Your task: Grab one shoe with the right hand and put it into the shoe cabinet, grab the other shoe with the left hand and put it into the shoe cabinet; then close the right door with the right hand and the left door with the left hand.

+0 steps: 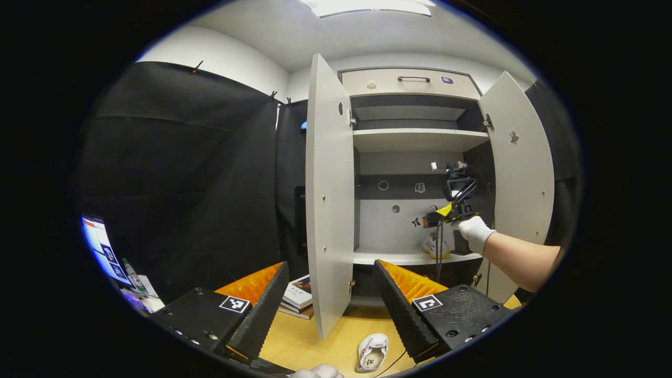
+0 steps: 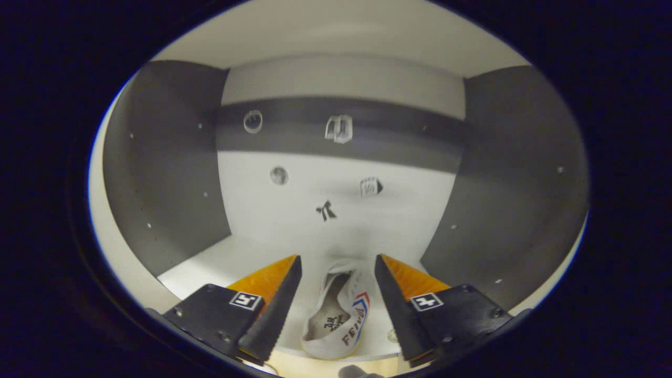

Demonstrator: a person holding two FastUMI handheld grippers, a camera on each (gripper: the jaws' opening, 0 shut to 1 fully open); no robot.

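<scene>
The shoe cabinet (image 1: 417, 139) stands with its left door (image 1: 328, 199) and right door (image 1: 520, 173) both swung open. One white shoe (image 2: 338, 315) lies on the lower shelf (image 2: 210, 265), between the fingers of my open right gripper (image 2: 337, 258), and neither finger presses on it. In the left gripper view the same shoe (image 1: 436, 247) sits under the right gripper (image 1: 446, 212), which a gloved hand (image 1: 475, 231) holds inside the cabinet. The other white shoe (image 1: 373, 353) lies on the wooden surface (image 1: 315, 336) below my open left gripper (image 1: 332, 265), which holds nothing.
A stack of books (image 1: 299, 294) lies on the wood left of the left door's lower edge. A lit screen (image 1: 100, 247) and a small bottle (image 1: 131, 273) are at the far left. A drawer (image 1: 409, 81) tops the cabinet. Cables hang from the right gripper.
</scene>
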